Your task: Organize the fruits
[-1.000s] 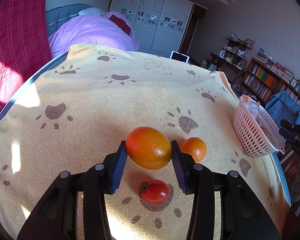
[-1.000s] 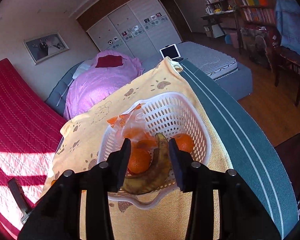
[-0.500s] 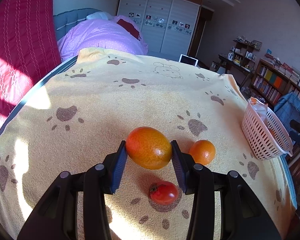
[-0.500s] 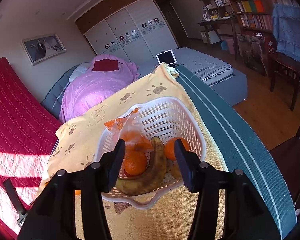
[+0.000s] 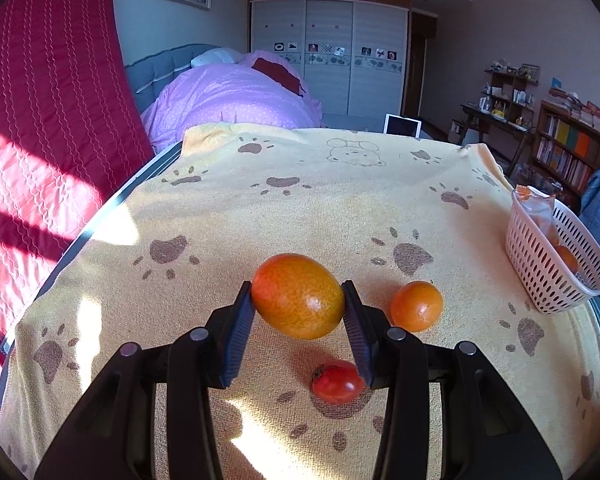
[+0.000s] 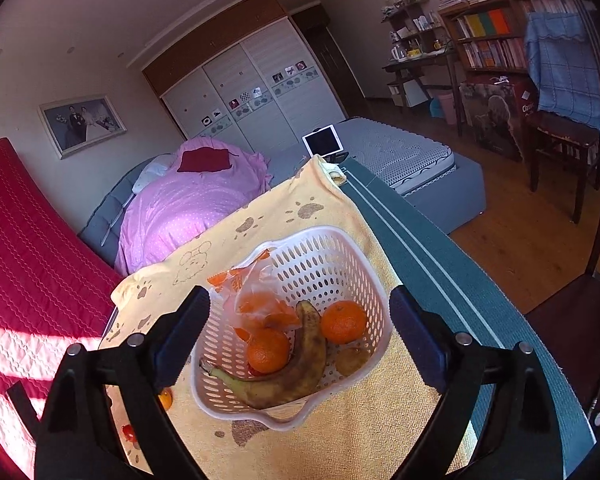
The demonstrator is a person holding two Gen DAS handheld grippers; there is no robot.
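Room: a bedroom, with a bed [image 5: 236,96] under a purple cover, white closet doors and bookshelves far off.
Tabletop: a yellow towel [image 5: 300,208] with brown paw prints covers it, and sun patches fall on its near side.
Basket: the white basket [image 5: 540,280] sits at the far right edge of the towel, well apart from the left hand-held gripper. From above, its rim [image 6: 380,292] is wide and nothing covers it.
In the basket: a brown banana [image 6: 300,372], two oranges and a plastic bag lie inside.
Left hand-held gripper: the left hand-held gripper [image 5: 299,322] is clamped on the big orange fruit [image 5: 298,296], one finger on each end.
Big orange fruit: it is up off the towel, and its long side runs across, from finger to finger.
The way to go: I think the fruit must travel to the right and a bit away to reach the basket.
Right hand-held gripper: the right hand-held gripper [image 6: 300,340] hangs over the basket with its fingers wide apart and nothing in them. It is much nearer the basket, but the left one has the fruit.
Small orange [image 5: 417,306]: it rests on the towel just right of the left gripper's right finger.
Tomato [image 5: 337,382]: it lies on the towel below the held fruit, the smallest fruit here.
Watch out: I think a low move to the right could bump the small orange.
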